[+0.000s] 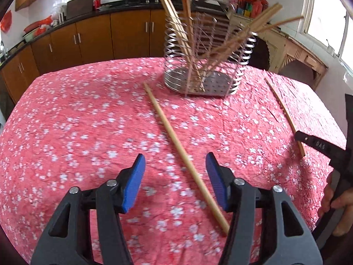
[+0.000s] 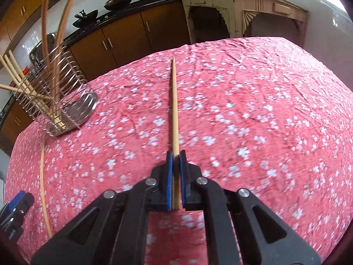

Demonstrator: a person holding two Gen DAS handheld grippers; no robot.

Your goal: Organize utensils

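A wooden chopstick [image 1: 176,148] lies slantwise on the pink flowered tablecloth [image 1: 77,121]. Its near part runs between the blue pads of my left gripper [image 1: 175,167], which is open, with a gap on both sides. My right gripper [image 2: 175,156] is shut on the near end of a second chopstick [image 2: 174,101], which points straight away over the cloth. That stick [image 1: 284,112] also shows at the right of the left wrist view. A wire holder [image 1: 205,53] with several chopsticks leaning in it stands at the table's far side and appears as the holder [image 2: 55,92] at the left of the right wrist view.
Brown kitchen cabinets [image 1: 92,37] under a dark counter with woks line the wall behind the table. A cream wooden cabinet [image 2: 242,11] stands past the far right edge. A person's hand [image 1: 337,198] holds the right gripper's handle. The table edge drops off beyond the holder.
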